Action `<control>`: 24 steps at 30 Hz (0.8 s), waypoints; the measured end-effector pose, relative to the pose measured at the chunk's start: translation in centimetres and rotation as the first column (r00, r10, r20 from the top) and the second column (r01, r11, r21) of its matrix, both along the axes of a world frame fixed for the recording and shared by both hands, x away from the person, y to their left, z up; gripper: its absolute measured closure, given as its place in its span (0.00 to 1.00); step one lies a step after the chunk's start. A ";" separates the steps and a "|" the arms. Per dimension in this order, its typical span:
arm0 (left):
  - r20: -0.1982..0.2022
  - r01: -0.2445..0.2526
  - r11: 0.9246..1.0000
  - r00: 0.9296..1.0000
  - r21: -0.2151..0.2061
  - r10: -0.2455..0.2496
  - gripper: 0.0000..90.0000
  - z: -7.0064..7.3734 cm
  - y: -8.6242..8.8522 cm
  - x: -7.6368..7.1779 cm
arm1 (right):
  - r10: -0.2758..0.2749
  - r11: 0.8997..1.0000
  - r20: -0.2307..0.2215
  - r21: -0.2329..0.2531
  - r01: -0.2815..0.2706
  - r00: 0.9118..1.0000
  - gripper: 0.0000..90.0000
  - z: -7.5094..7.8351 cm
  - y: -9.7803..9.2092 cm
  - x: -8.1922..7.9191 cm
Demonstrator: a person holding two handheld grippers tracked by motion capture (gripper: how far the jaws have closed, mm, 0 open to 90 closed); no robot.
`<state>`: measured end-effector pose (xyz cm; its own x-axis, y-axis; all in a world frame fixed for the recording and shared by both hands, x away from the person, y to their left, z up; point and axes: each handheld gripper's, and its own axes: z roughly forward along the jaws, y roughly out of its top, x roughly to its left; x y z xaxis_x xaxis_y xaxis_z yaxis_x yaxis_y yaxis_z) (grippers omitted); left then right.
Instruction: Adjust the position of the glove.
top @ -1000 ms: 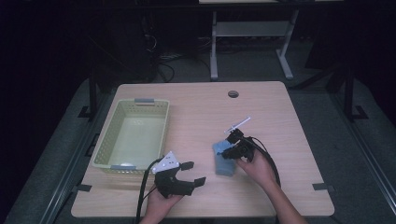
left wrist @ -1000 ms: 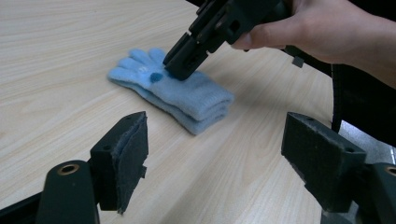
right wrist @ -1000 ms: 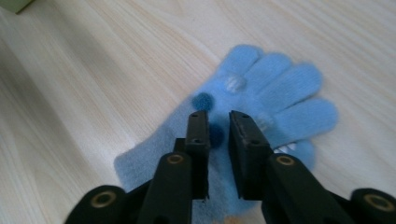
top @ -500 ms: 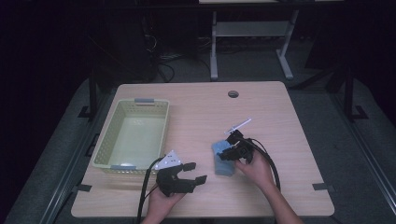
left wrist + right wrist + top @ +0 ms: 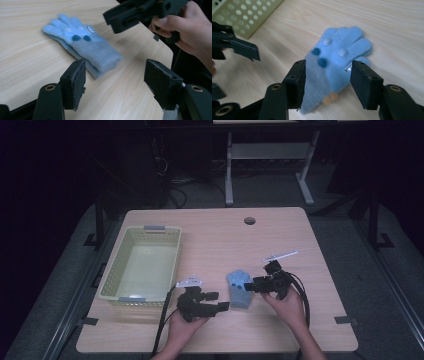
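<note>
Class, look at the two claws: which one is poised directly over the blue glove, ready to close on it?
The right claw: its open jaws straddle the blue glove. The left claw, also open, sits short of the glove's cuff, over bare table.

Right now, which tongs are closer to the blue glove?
Right. The right tongs hang open over the blue glove at its edge; the left tongs, also open, sit just short of its cuff.

The right gripper (image 5: pixel 327 85) hovers with jaws apart over a blue glove (image 5: pixel 337 60) on the table (image 5: pixel 387 25).
</note>
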<state>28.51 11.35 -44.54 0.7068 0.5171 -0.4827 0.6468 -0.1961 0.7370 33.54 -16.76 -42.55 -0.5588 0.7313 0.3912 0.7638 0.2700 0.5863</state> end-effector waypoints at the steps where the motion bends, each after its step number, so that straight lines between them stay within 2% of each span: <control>1: 0.000 0.000 1.000 1.000 0.000 0.000 0.38 0.0 0.0 0.0 | -0.006 1.000 -0.009 0.011 0.006 1.000 0.50 -0.2 -0.2 -0.1; 2: -0.031 -0.009 1.000 0.999 -0.008 0.009 0.38 -0.2 -0.2 0.5 | -0.013 1.000 -0.016 0.018 0.014 1.000 0.50 -0.4 -0.4 -0.1; 3: -0.031 -0.009 1.000 0.999 -0.008 0.009 0.38 -0.2 -0.2 0.5 | -0.013 1.000 -0.016 0.018 0.014 1.000 0.50 -0.4 -0.4 -0.1; 5: -0.066 -0.025 1.000 0.998 -0.011 0.024 0.39 -0.3 -0.4 1.0 | -0.022 0.999 -0.033 0.028 0.023 0.999 0.50 -0.9 -0.7 -0.3; 6: -0.119 -0.042 0.999 0.992 -0.012 0.040 0.39 -0.6 -0.6 1.6 | -0.030 0.999 -0.045 0.031 0.032 0.999 0.50 -1.4 -0.8 -0.3; 8: -0.191 -0.066 0.997 0.980 -0.029 0.059 0.39 -0.9 -0.9 2.1 | -0.036 0.998 -0.063 0.043 0.038 0.997 0.50 -1.8 -1.0 -0.4; 9: -0.191 -0.066 0.997 0.980 -0.029 0.059 0.38 -0.9 -0.9 2.1 | -0.036 0.998 -0.063 0.043 0.038 0.997 0.50 -1.8 -1.0 -0.4; 10: -0.242 -0.080 0.996 0.968 -0.032 0.070 0.37 -1.3 -1.1 2.6 | -0.044 0.997 -0.077 0.061 0.048 0.996 0.50 -2.3 -1.1 -0.4; 12: -0.281 -0.088 0.995 0.957 -0.037 0.074 0.37 -1.6 -1.4 3.0 | -0.046 0.996 -0.084 0.070 0.052 0.995 0.50 -2.6 -1.2 -0.3; 13: -0.281 -0.088 0.995 0.957 -0.037 0.074 0.36 -1.6 -1.4 3.0 | -0.046 0.996 -0.084 0.070 0.052 0.995 0.50 -2.6 -1.2 -0.3; 16: -0.310 -0.100 0.994 0.947 -0.032 0.085 0.36 -2.0 -1.9 3.4 | -0.062 0.992 -0.108 0.104 0.073 0.992 0.50 -3.0 -1.4 -0.1; 19: -0.317 -0.110 0.993 0.944 -0.033 0.094 0.36 -2.0 -2.1 3.5 | -0.068 0.989 -0.126 0.119 0.083 0.990 0.51 -3.2 -1.5 0.0; 20: -0.326 -0.125 0.991 0.939 -0.040 0.105 0.36 -2.1 -2.2 3.7 | -0.067 0.988 -0.136 0.128 0.085 0.988 0.51 -3.5 -1.6 0.1; 23: -0.332 -0.132 0.990 0.937 -0.043 0.110 0.38 -2.1 -2.3 3.9 | -0.074 0.985 -0.150 0.141 0.095 0.986 0.51 -3.6 -1.5 0.2; 24: -0.341 -0.132 0.990 0.934 -0.042 0.110 0.38 -2.2 -2.4 4.0 | -0.075 0.984 -0.154 0.150 0.098 0.985 0.52 -3.7 -1.4 0.3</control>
